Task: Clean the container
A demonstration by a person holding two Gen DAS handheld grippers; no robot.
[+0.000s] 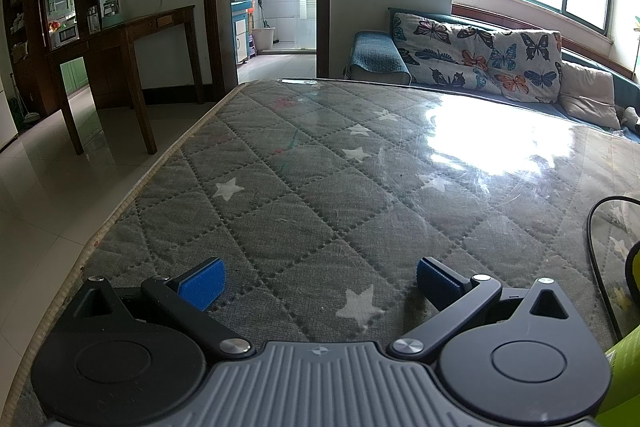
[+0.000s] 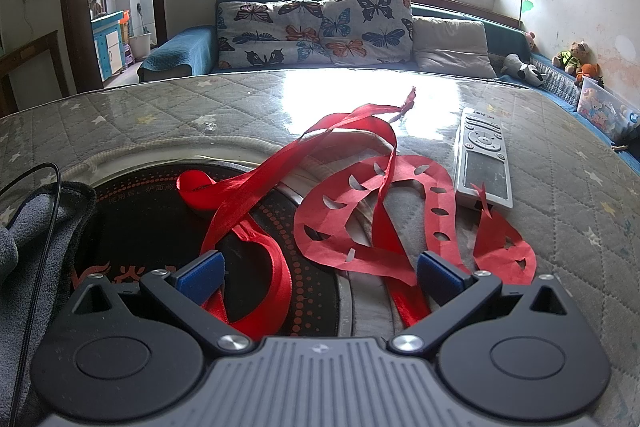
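Your left gripper (image 1: 320, 283) has blue pads (image 1: 204, 283) on black arms over a ribbed grey body; your right gripper (image 2: 320, 273) matches it. The table cover (image 1: 304, 171) is grey, quilted in diamonds with scattered white stars under a glossy clear sheet. The ribbon (image 2: 256, 195) is bright red satin, and the paper cutout (image 2: 360, 211) is matte red with small leaf-shaped holes. The round cooktop (image 2: 168, 227) looks black with orange-red dots and lettering. The remote (image 2: 482, 159) is silver-grey. The cloth (image 2: 36, 227) is grey. The cushions (image 2: 312, 27) show multicoloured butterflies on pale fabric.
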